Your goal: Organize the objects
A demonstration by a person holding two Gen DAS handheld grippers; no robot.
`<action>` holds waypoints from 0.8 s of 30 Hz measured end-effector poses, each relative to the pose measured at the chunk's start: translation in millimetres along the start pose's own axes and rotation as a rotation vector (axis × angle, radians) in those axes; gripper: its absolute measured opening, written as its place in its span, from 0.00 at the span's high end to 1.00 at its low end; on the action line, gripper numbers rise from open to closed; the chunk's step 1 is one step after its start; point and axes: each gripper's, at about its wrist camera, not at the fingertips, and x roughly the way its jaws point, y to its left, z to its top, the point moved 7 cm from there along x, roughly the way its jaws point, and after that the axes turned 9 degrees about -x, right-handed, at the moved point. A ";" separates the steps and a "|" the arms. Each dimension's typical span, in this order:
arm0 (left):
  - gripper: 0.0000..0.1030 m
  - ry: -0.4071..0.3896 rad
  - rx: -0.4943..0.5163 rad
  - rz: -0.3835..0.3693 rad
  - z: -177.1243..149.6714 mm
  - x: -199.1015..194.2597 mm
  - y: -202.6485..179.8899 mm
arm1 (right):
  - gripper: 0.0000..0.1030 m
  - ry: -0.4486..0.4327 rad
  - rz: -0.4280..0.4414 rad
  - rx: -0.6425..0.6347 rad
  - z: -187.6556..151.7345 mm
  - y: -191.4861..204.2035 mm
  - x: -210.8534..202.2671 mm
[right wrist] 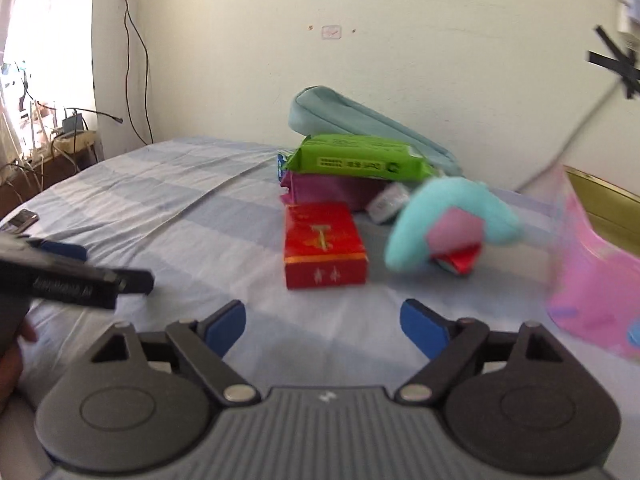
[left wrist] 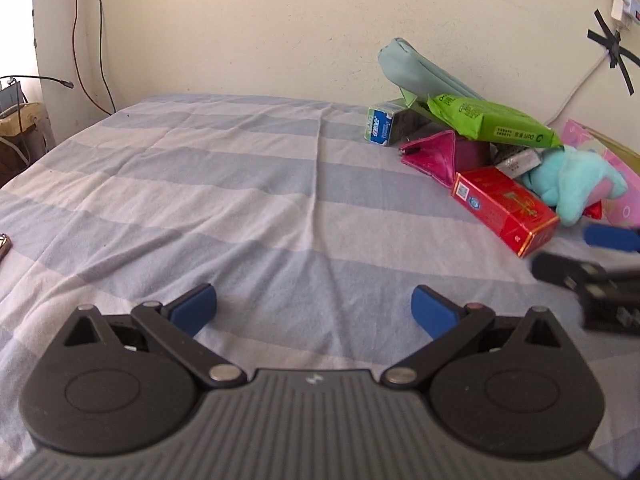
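Observation:
A pile of objects lies on the striped bed sheet (left wrist: 240, 184) by the wall: a red box (left wrist: 504, 210) (right wrist: 325, 246), a teal plush toy (left wrist: 576, 184) (right wrist: 448, 222), a green wipes pack (left wrist: 488, 120) (right wrist: 356, 158), a magenta pouch (left wrist: 436, 154) (right wrist: 328, 190), a light blue pouch (left wrist: 424, 72) (right wrist: 360, 120) and a small blue-green carton (left wrist: 386, 124). My left gripper (left wrist: 314, 312) is open and empty over bare sheet, left of the pile. My right gripper (right wrist: 323, 322) is open and empty, just short of the red box; it also shows in the left wrist view (left wrist: 592, 256).
A pink bag (right wrist: 592, 276) stands at the right by a yellow-green edge (right wrist: 604, 200). A small dark object (right wrist: 23, 219) lies at the sheet's left edge. Cables hang on the wall (left wrist: 94, 40). Clutter sits beyond the bed's left side (right wrist: 60, 140).

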 end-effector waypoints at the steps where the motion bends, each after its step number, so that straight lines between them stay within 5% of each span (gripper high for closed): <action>1: 0.00 -0.002 -0.009 -0.006 0.6 -0.3 1.3 | 0.16 0.002 0.000 -0.008 4.8 0.4 5.7; 7: 0.00 -0.012 -0.053 -0.028 -1.0 -2.8 5.3 | 0.15 0.060 0.002 -0.088 16.4 5.7 45.4; 11: 0.00 -0.014 -0.060 -0.036 -0.7 -2.8 4.7 | 0.10 0.099 0.077 0.014 20.6 -6.2 63.1; 13: 0.00 -0.014 -0.062 -0.032 -0.8 -2.6 3.8 | 0.19 0.088 0.066 0.014 20.6 -8.2 61.9; 15: 0.00 -0.013 -0.059 -0.029 -1.0 -2.3 3.3 | 0.44 0.064 0.084 -0.003 19.1 -4.1 54.4; 24: 0.00 -0.003 -0.014 -0.030 -2.9 -1.3 -1.7 | 0.44 0.048 0.142 -0.088 -12.1 14.7 -6.5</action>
